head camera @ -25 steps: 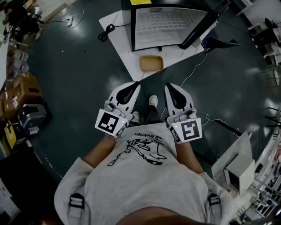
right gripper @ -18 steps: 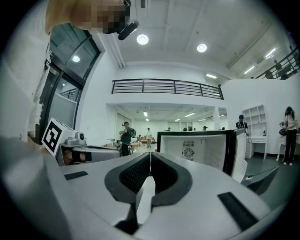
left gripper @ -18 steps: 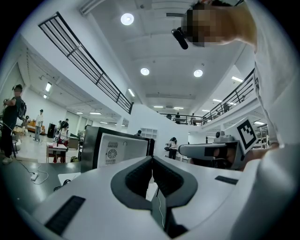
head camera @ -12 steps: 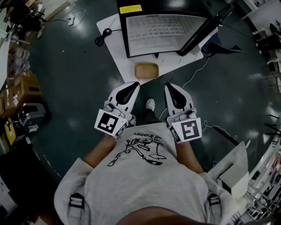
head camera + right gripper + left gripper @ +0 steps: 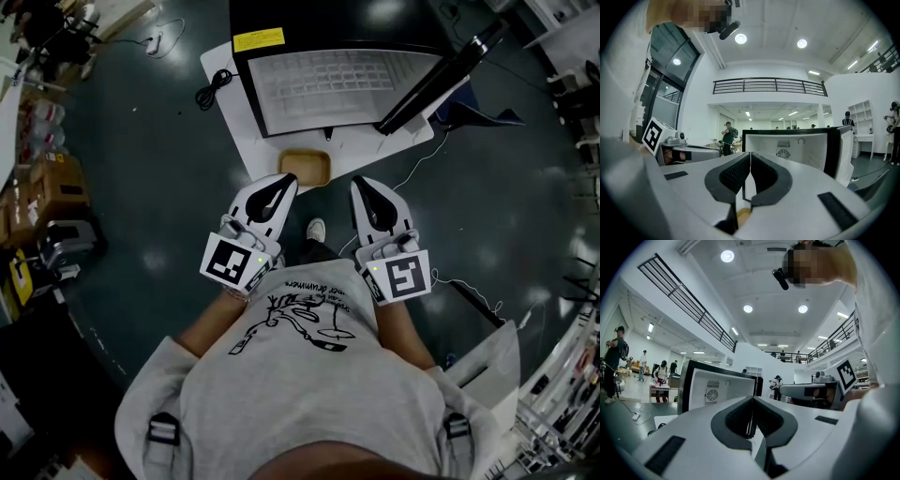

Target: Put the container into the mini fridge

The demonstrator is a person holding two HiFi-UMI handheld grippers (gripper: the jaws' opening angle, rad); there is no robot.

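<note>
A shallow tan container [image 5: 305, 166] lies on a white floor board [image 5: 253, 141] just in front of the mini fridge [image 5: 347, 80]. The fridge's white inside is exposed and its dark door [image 5: 441, 77] is swung out to the right. My left gripper [image 5: 285, 179] is shut and empty, its tips just left of the container. My right gripper [image 5: 360, 183] is shut and empty too, just right of it. In the left gripper view the shut gripper [image 5: 751, 414] points at the fridge [image 5: 717, 390]. In the right gripper view the gripper [image 5: 750, 174] faces the fridge [image 5: 797, 145], with the tan container [image 5: 742, 214] showing below.
A black coiled cable [image 5: 217, 77] lies on the board's left corner. Cardboard boxes and gear [image 5: 52, 202] crowd the left edge, and a white box [image 5: 487, 361] stands at the lower right. A thin cord [image 5: 422, 159] crosses the dark floor. A person [image 5: 614, 362] stands far off.
The fridge and the container have come nearer in the head view as the person stepped forward. Both grippers stay shut in the same pose.
</note>
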